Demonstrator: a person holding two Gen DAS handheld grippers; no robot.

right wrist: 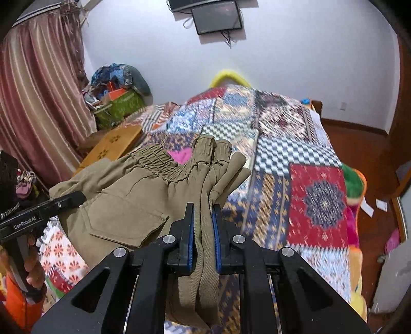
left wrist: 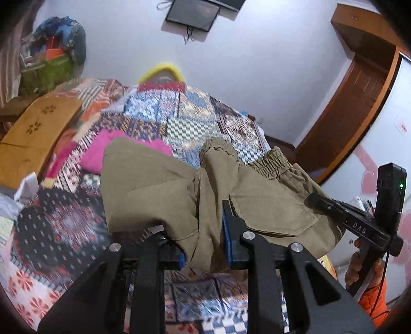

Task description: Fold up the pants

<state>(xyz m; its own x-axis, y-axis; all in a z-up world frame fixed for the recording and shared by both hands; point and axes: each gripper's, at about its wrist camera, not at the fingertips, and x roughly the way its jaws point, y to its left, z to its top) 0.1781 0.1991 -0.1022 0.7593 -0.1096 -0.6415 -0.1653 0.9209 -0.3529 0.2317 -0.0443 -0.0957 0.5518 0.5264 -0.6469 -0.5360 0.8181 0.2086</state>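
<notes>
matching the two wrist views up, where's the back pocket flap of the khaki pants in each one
Left wrist view: the back pocket flap sits lower right of centre, right of the blue pads.
Right wrist view: the back pocket flap sits lower left of centre, left of the pads.
Shared landmark: the dark screen on the wall, top centre in both.

Both hand-held grippers angle downward side by side, the left hand-held gripper (left wrist: 205,244) with its blue pads pinched on a fold of the khaki pants (left wrist: 269,205), the right hand-held gripper (right wrist: 203,239) clamped tight on a bunched edge, an orange-sleeved hand (right wrist: 30,272) gripping the left handle.
</notes>
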